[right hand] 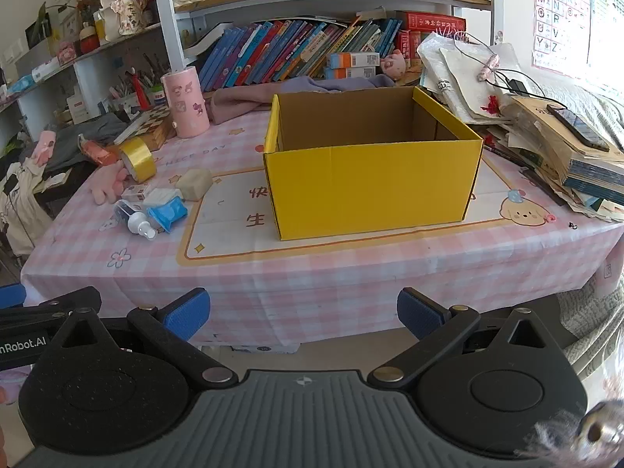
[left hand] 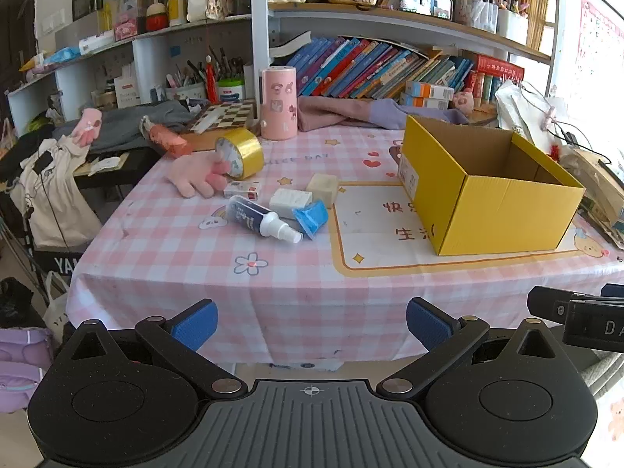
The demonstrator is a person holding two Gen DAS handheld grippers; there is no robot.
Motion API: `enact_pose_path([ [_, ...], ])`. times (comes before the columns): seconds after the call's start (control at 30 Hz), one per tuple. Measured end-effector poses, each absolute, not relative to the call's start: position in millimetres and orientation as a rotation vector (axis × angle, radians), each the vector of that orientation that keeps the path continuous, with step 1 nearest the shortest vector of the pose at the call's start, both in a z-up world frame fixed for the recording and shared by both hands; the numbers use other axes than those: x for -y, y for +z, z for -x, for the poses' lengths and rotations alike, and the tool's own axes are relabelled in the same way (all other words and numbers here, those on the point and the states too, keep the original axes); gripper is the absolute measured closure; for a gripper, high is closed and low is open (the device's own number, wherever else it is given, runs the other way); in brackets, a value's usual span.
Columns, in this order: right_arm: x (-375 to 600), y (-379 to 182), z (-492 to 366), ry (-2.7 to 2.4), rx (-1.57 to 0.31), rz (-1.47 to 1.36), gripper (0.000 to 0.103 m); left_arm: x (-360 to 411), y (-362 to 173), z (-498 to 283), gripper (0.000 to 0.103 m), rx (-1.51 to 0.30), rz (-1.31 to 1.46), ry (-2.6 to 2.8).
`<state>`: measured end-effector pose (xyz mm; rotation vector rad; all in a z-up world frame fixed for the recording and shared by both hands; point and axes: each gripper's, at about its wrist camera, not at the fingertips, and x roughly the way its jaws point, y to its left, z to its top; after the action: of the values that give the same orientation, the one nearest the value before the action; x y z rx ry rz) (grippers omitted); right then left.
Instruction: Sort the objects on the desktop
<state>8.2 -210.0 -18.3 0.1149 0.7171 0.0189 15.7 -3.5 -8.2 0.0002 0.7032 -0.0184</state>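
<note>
Yellow cardboard box (right hand: pixel 370 183) sits open on the pink checked tablecloth (right hand: pixel 351 273), nothing visible inside. Off to its left there's a little pile: spray bottle (left hand: pixel 261 220), blue pouch (left hand: pixel 311 218), two soap-like blocks (left hand: pixel 321 188), gold tape roll (left hand: pixel 241 152), pink glove (left hand: pixel 195 175). Left gripper (left hand: pixel 312 329) and right gripper (right hand: pixel 303 318) both hang short of the table edge, jaws spread wide, holding nothing.

Leaning books (left hand: pixel 370 70) fill the shelf behind a pink checked tablecloth (left hand: pixel 195 265).

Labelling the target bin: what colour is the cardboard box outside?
Yellow box, plain brown inside; clearest in right wrist view.
</note>
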Motion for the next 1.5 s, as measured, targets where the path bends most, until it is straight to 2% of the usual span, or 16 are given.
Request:
enact_pose_path([
  [1.5, 204.9, -20.3, -11.2, 0.017, -0.753, -0.089, 0.0, -0.9, -12.6, -19.6, 0.0, -0.742, 0.013, -0.02],
])
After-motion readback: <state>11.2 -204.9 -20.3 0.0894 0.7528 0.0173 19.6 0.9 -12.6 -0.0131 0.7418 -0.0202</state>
